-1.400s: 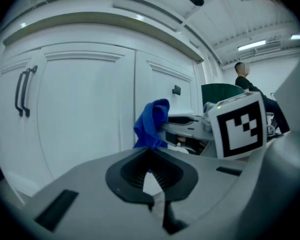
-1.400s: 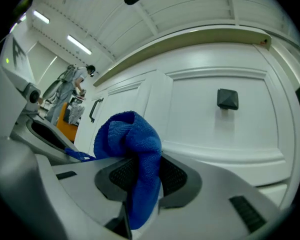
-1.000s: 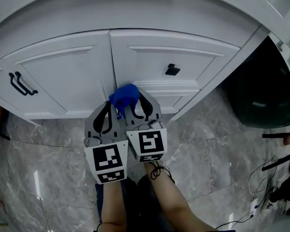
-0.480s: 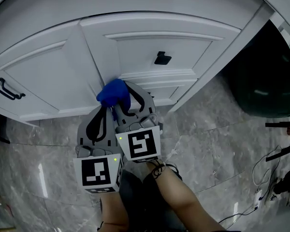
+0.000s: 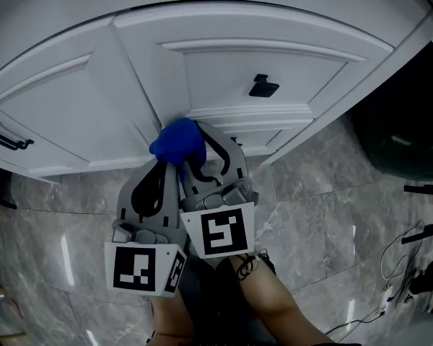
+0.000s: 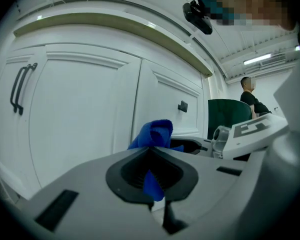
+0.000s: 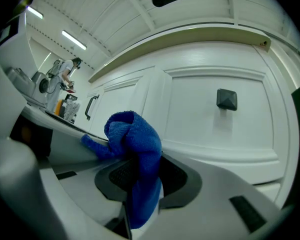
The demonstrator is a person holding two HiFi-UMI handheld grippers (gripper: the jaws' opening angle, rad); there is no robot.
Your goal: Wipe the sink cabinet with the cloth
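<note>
Blue cloth [image 7: 135, 149], bunched, pinched from both sides: right tool [image 5: 206, 150] clenched on a hanging fold, left tool [image 5: 162, 175] clamped on a thinner strip of the same cloth. Tools side by side, close together. The wad sits at their tips, against or just off the white sink cabinet [image 5: 141, 92]; contact cannot be told. It is low on the upright where two doors meet. Up and right of the right tool: black square knob [image 5: 263, 86] on a panelled door. Well off to the left tool's side: black bar handle [image 5: 3, 134]. Grey marble floor [image 5: 332, 207] below.

Judgement: wiping stroke in hand, low on the front. Next move calls for a firm press and both tools sweeping together across the panels, steering round the knob.
</note>
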